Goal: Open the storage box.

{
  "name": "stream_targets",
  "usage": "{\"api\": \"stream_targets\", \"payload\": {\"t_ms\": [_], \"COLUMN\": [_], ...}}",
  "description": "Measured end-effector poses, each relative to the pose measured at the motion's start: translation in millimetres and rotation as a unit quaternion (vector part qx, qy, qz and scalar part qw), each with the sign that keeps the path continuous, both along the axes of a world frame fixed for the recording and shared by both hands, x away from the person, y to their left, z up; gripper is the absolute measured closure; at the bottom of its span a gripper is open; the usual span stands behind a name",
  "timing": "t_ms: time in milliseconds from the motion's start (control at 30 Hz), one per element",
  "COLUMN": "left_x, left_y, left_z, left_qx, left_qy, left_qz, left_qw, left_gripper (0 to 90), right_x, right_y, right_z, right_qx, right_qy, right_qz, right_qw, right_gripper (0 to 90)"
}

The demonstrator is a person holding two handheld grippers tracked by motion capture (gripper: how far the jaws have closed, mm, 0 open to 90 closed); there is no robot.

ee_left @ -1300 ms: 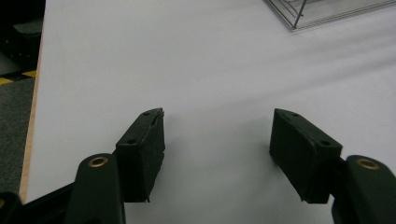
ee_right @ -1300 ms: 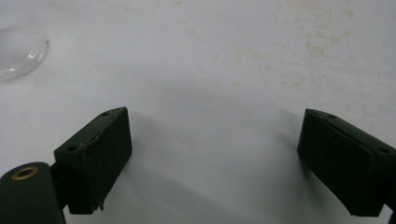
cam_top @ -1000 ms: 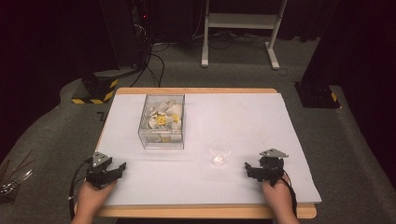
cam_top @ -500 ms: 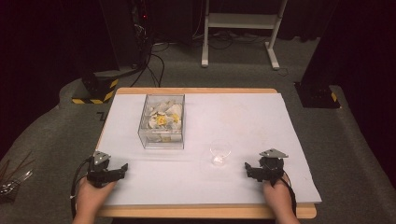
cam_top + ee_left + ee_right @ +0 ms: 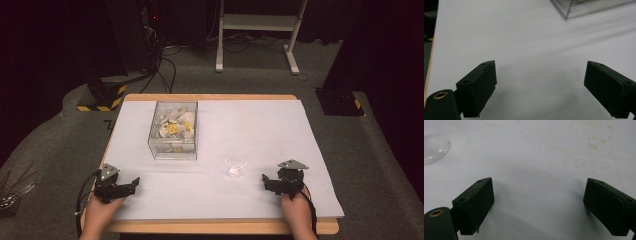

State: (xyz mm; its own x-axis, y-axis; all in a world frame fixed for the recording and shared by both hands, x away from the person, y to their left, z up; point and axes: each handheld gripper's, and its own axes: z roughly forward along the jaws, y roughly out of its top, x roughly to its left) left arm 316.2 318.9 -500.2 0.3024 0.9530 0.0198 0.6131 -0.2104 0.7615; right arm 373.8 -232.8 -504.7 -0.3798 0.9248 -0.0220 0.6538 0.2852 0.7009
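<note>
Bare white table cover point(image 5: 260, 130) between both grippers and ahead of them; clear box point(image 5: 173, 129) stands ahead of the left gripper point(image 5: 131, 184), small clear cup point(image 5: 235, 163) just left-forward of the right gripper point(image 5: 266, 181)

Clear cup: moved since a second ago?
No. In the high view the clear cup sits at the same spot on the white table cover, just right of the clear box and nearer the person.

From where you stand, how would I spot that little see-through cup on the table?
Start at the white table and find the clear box of pale and yellow bits near its far left. The small clear cup stands alone, nearer the person, just ahead of the right gripper. Unlike the box, it is round.
</note>
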Motion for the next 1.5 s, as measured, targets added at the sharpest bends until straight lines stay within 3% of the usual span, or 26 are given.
{"api": "stream_targets", "payload": {"t_ms": [67, 167, 367, 467, 500, 567, 600, 633, 733, 800, 833, 867, 900, 933, 967, 1000, 1033, 1167, 1267, 1400, 1433, 1500], "left_x": [-2.2, -3.6, -6.3, -13.2, -13.2, -17.1, -22.6, -22.6, -37.1, -44.2, -47.2, -49.1, -49.8, -49.4, -49.3, -48.7, -47.3, -42.5, -39.1, -29.9, -29.9, -25.1], "left_y": [-4.1, -5.7, -16.9, -24.9, -24.9, -27.2, -28.3, -28.3, -31.2, -32.5, -32.3, -32.1, -32.6, -33.8, -34.4, -35.6, -37.5, -44.1, -46.8, -51.1, -51.1, -51.4], "left_z": [4.9, 12.4, 20.8, 32.3, 32.3, 36.7, 42.4, 42.4, 55.0, 61.5, 64.0, 65.9, 67.1, 67.6, 67.0, 66.1, 65.4, 64.0, 63.9, 58.5, 58.5, 55.3], "left_qx": [0.011, -0.009, -0.026, -0.042, -0.042, -0.054, -0.073, -0.073, -0.097, -0.116, -0.135, -0.151, -0.158, -0.159, -0.159, -0.156, -0.148, -0.139, -0.147, -0.137, -0.137, -0.135], "left_qy": [-0.009, -0.024, -0.051, -0.098, -0.098, -0.122, -0.159, -0.159, -0.244, -0.28, -0.295, -0.302, -0.302, -0.298, -0.303, -0.304, -0.299, -0.286, -0.278, -0.253, -0.253, -0.237], "left_qz": [-0.013, -0.021, -0.041, -0.05, -0.05, -0.051, -0.058, -0.058, -0.073, -0.08, -0.087, -0.093, -0.09, -0.087, -0.094, -0.097, -0.096, -0.105, -0.123, -0.127, -0.127, -0.127], "left_qw": [0.9998, 0.9995, 0.9975, 0.993, 0.993, 0.9897, 0.9829, 0.9829, 0.962, 0.9498, 0.9418, 0.9367, 0.9357, 0.9371, 0.935, 0.935, 0.9377, 0.9423, 0.9413, 0.9492, 0.9492, 0.9535], "left_gripper": [11.1, 11.1, 8.6, 7.3, 7.3, 7.3, 7.2, 7.2, 6.8, 5.4, 5.4, 5.4, 5.4, 5.4, 5.3, 5.2, 5.2, 2.8, 0.4, 0.0, 0.0, 0.0], "right_x": [0.4, 0.4, 0.2, 0.2, 0.3, 0.4, 0.2, 0.2, -0.1, -0.2, -0.2, -0.2, -0.2, -0.2, -0.2, -0.2, -0.2, -0.2, -0.2, -0.2, -0.2, -0.2], "right_y": [-0.2, -0.5, -0.2, -0.3, -0.4, -0.5, -0.3, -0.3, 0.0, 0.0, 0.0, 0.0, 0.0, 0.0, 0.0, 0.0, 0.1, 0.0, 0.0, 0.0, 0.0, 0.0], "right_z": [-0.2, -0.2, -0.3, -0.2, -0.2, -0.2, -0.3, -0.3, -0.1, -0.1, -0.1, -0.1, -0.1, -0.1, -0.1, -0.1, -0.1, -0.1, -0.1, -0.1, -0.1, -0.1], "right_qx": [0.001, 0.002, 0.003, 0.002, 0.003, 0.002, 0.003, 0.003, 0.002, 0.002, 0.002, 0.001, 0.001, 0.001, 0.001, 0.001, 0.001, 0.001, 0.001, 0.001, 0.001, 0.001], "right_qy": [0.0, 0.001, 0.0, 0.0, 0.0, 0.0, 0.0, 0.0, 0.001, 0.0, 0.0, 0.0, 0.0, 0.0, -0.001, -0.001, 0.0, 0.0, 0.0, 0.0, 0.0, 0.0], "right_qz": [0.001, 0.002, 0.0, 0.001, 0.001, 0.002, 0.001, 0.001, 0.0, 0.0, 0.0, 0.0, 0.0, 0.0, 0.0, 0.0, 0.0, 0.0, 0.0, 0.0, 0.0, 0.0], "right_qw": [1.0, 1.0, 1.0, 1.0, 1.0, 1.0, 1.0, 1.0, 1.0, 1.0, 1.0, 1.0, 1.0, 1.0, 1.0, 1.0, 1.0, 1.0, 1.0, 1.0, 1.0, 1.0], "right_gripper": [9.3, 9.3, 9.4, 9.3, 9.3, 9.3, 9.4, 9.4, 9.5, 9.5, 9.5, 9.5, 9.5, 9.5, 9.6, 9.6, 9.6, 9.6, 9.6, 9.6, 9.6, 9.6]}}
